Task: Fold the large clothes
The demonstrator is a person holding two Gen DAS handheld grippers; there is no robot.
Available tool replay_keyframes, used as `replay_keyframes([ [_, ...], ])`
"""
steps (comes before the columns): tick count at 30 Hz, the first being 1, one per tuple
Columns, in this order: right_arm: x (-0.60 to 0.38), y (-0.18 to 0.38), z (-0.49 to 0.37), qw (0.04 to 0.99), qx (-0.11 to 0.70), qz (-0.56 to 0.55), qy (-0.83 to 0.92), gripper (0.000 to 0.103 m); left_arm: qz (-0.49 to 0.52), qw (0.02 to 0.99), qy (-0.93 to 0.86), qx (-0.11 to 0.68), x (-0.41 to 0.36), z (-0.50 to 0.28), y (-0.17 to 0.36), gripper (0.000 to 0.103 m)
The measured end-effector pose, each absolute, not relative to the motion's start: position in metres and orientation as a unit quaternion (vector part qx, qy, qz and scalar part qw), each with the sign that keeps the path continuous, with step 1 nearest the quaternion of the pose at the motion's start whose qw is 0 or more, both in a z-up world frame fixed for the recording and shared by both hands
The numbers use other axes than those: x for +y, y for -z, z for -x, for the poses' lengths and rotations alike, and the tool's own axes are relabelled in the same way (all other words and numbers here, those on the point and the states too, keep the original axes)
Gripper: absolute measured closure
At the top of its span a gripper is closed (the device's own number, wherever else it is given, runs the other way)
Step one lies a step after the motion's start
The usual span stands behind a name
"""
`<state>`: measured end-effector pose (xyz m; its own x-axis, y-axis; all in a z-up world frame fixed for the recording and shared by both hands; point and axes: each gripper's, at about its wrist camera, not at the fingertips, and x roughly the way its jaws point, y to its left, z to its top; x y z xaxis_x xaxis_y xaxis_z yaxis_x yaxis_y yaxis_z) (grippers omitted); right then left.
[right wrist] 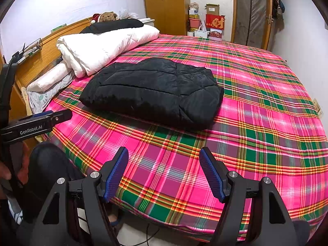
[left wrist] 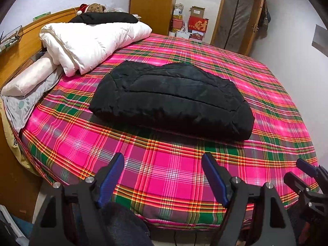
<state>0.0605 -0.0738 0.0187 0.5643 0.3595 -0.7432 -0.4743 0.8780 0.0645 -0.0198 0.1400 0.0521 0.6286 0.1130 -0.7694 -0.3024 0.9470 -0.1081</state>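
Note:
A black puffy jacket (left wrist: 172, 98) lies folded into a thick rectangle in the middle of the pink plaid bed (left wrist: 164, 174); the right wrist view shows the same jacket (right wrist: 151, 92). My left gripper (left wrist: 163, 164) is open over the bed's near edge, well short of the jacket, nothing between its blue pads. My right gripper (right wrist: 164, 160) is open too, above the near plaid sheet (right wrist: 266, 143), empty. The right gripper (left wrist: 307, 174) also shows at the right edge of the left wrist view. The left gripper's side (right wrist: 41, 121) appears at left in the right wrist view.
A rolled white duvet (left wrist: 92, 43) with a black garment (left wrist: 104, 17) on top lies along the wooden headboard (left wrist: 30, 41), pillows (left wrist: 28, 80) beside it. A wardrobe (left wrist: 153, 2), boxes (left wrist: 196, 24) and a door (left wrist: 237, 16) stand beyond the bed. A person's dark knee (right wrist: 47, 164) is at lower left.

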Motion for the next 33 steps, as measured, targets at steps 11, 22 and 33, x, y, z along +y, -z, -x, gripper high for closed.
replay_keyframes([
  [11,-0.074,-0.020,-0.061,0.882,0.402,0.071,-0.237,0.032,0.111,0.896,-0.118,0.413,0.138,0.021,-0.054,0.023],
  [22,-0.074,-0.019,-0.062,0.881,0.403,0.071,-0.236,0.032,0.144,0.889,-0.102,0.422,0.146,0.021,-0.052,0.023],
  [33,-0.074,-0.016,-0.062,0.881,0.406,0.069,-0.233,0.032,0.154,0.885,-0.107,0.426,0.146,0.020,-0.051,0.023],
])
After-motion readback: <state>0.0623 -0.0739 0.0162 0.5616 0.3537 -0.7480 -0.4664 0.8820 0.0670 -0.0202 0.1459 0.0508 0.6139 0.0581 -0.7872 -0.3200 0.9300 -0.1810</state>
